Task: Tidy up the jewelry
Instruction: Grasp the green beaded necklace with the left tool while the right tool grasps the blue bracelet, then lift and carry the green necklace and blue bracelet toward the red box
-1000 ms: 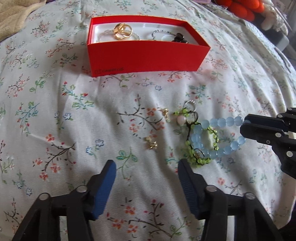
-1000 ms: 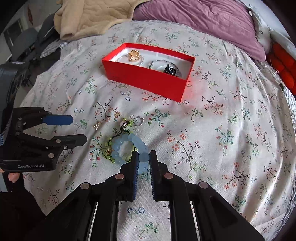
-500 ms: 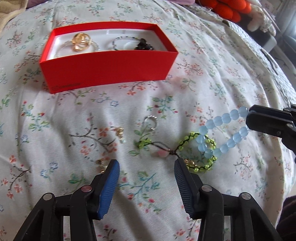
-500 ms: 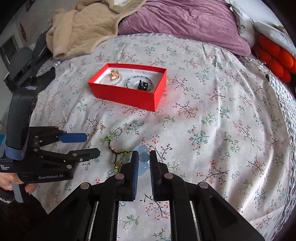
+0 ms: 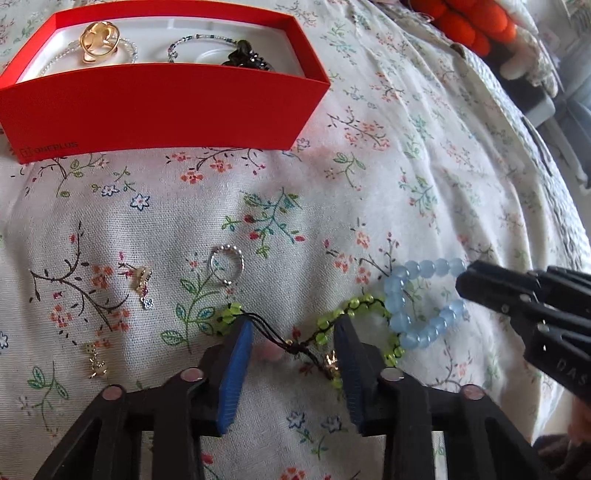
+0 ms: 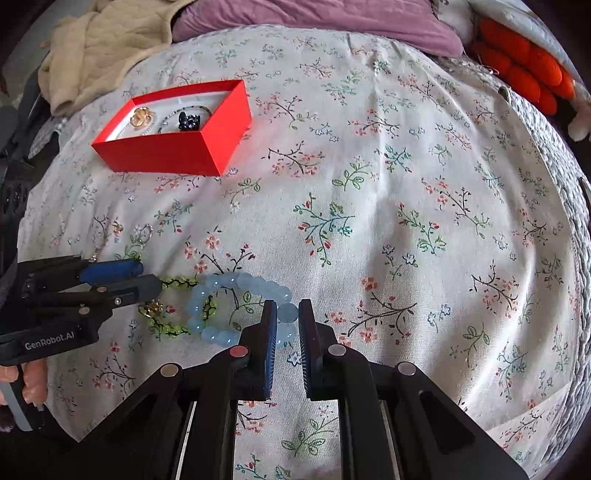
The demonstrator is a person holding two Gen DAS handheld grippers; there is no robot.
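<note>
A blue bead bracelet point(image 5: 417, 310) point(image 6: 236, 291) lies tangled with a green bead bracelet point(image 5: 354, 314) point(image 6: 173, 306) on the floral bedspread. My right gripper point(image 6: 287, 317) is shut on the blue bracelet's near beads; it also shows in the left wrist view point(image 5: 469, 284). My left gripper point(image 5: 293, 332) is open, its fingers straddling the green bracelet's black cord and pink bead; it also shows in the right wrist view point(image 6: 147, 277). A red box point(image 5: 166, 103) point(image 6: 173, 147) at the back holds a gold ring, a bead chain and a black piece.
A silver ring point(image 5: 227, 264) and two small gold earrings point(image 5: 144, 282) point(image 5: 96, 363) lie on the bedspread left of the bracelets. Orange cushions point(image 6: 524, 70), a purple pillow point(image 6: 314, 18) and a beige blanket point(image 6: 99, 48) lie at the bed's far edges.
My left gripper has moved forward and down over the green bracelet and narrowed. My right gripper has pulled the blue bracelet rightward, stretching the tangle.
</note>
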